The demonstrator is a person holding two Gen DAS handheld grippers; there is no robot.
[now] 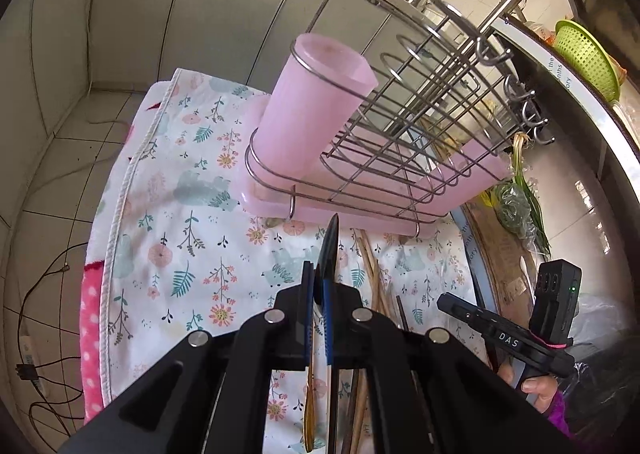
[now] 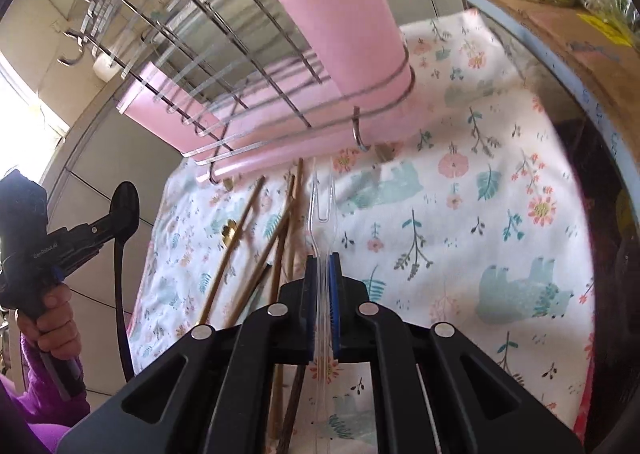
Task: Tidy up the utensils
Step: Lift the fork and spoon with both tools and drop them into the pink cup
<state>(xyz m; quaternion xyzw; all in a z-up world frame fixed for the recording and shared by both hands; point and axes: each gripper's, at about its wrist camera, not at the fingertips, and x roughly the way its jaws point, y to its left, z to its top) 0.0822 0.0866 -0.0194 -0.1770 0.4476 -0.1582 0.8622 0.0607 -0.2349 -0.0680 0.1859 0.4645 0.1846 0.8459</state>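
My left gripper (image 1: 318, 286) is shut on a black spoon (image 1: 329, 250), held edge-on above the floral cloth, in front of the pink utensil cup (image 1: 316, 110) in the wire dish rack (image 1: 420, 114). The spoon's bowl and handle also show in the right wrist view (image 2: 125, 206). My right gripper (image 2: 322, 274) is shut on a clear plastic fork (image 2: 322, 210), prongs pointing toward the rack's pink tray (image 2: 256, 134). Several wooden chopsticks (image 2: 276, 238) and a gold spoon (image 2: 230, 232) lie on the cloth below it.
A floral cloth (image 1: 180, 214) covers the table. A cardboard box (image 1: 500, 254) with bagged greens (image 1: 516, 210) lies to the right. A green colander (image 1: 586, 58) sits on the counter. Cables (image 1: 44, 294) trail on the tiled floor at the left.
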